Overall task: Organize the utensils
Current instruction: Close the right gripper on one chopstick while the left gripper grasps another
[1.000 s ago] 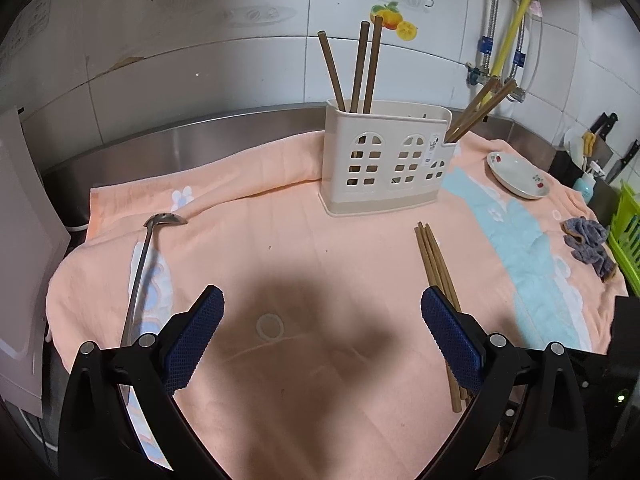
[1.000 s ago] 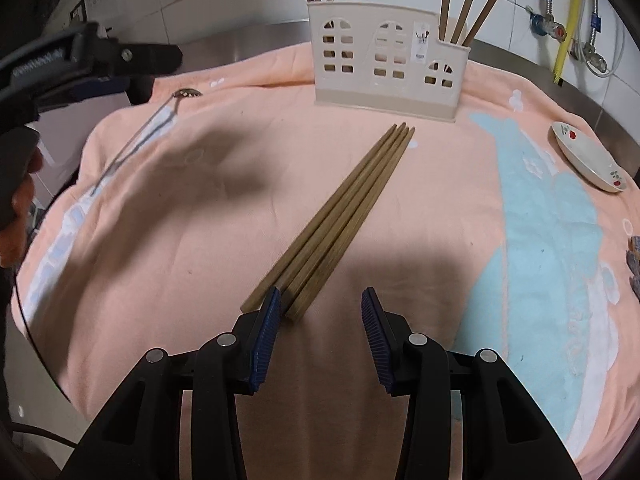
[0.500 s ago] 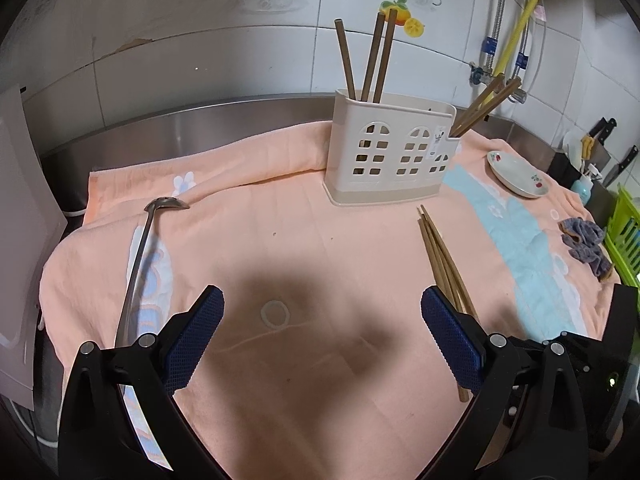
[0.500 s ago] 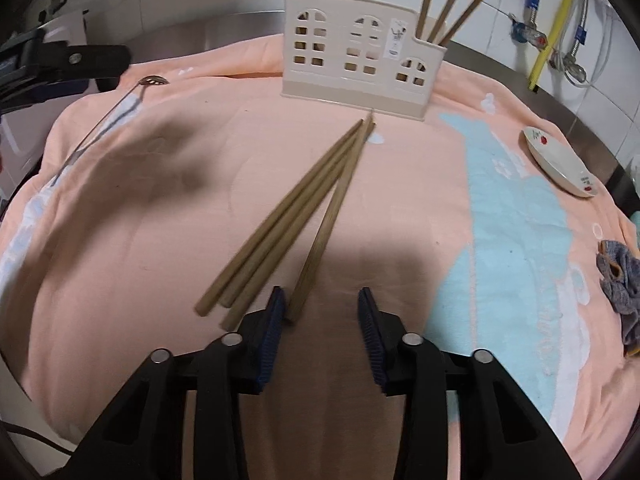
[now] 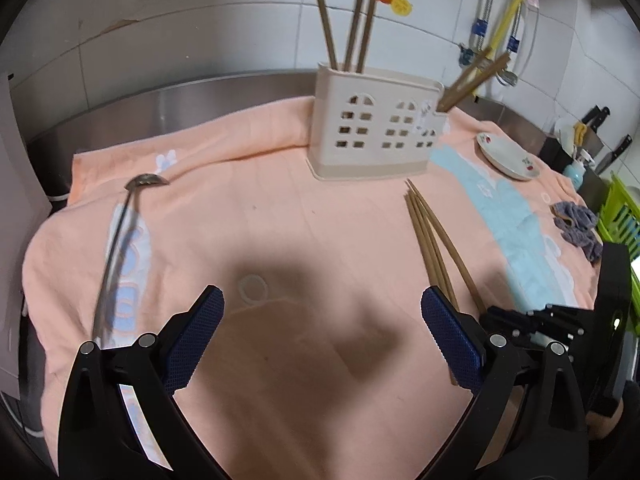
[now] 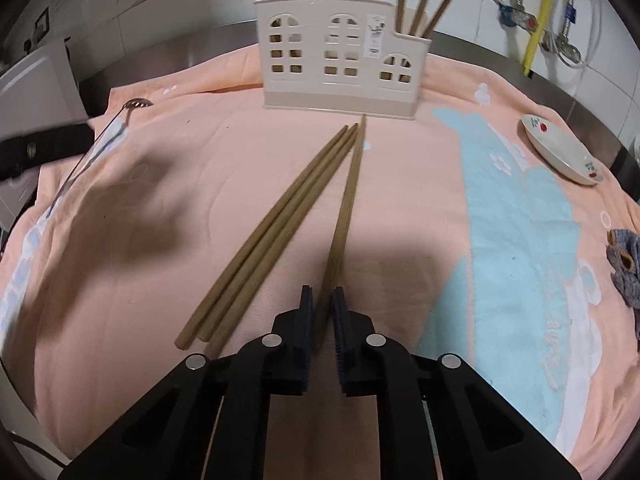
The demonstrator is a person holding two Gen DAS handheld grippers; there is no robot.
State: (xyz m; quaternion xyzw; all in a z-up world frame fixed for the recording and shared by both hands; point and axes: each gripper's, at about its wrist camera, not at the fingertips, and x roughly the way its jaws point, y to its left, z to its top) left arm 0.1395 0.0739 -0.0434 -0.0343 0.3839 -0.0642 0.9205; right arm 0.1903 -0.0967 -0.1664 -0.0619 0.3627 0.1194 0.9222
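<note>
A cream utensil holder with window cut-outs stands at the back of the peach towel and holds several wooden chopsticks; it also shows in the left wrist view. My right gripper is shut on the near end of one chopstick, which points at the holder. Three more chopsticks lie on the towel just to its left, and show in the left wrist view. My left gripper is open and empty above the towel. A metal ladle lies to its left.
A small white saucer sits at the right on the towel. A grey-blue rag lies at the towel's right edge. Steel counter and tiled wall lie behind the holder. A green basket and knives stand at far right.
My right gripper has closed on one chopstick and swung it away from the other three. My left gripper stays open and has drifted slightly.
</note>
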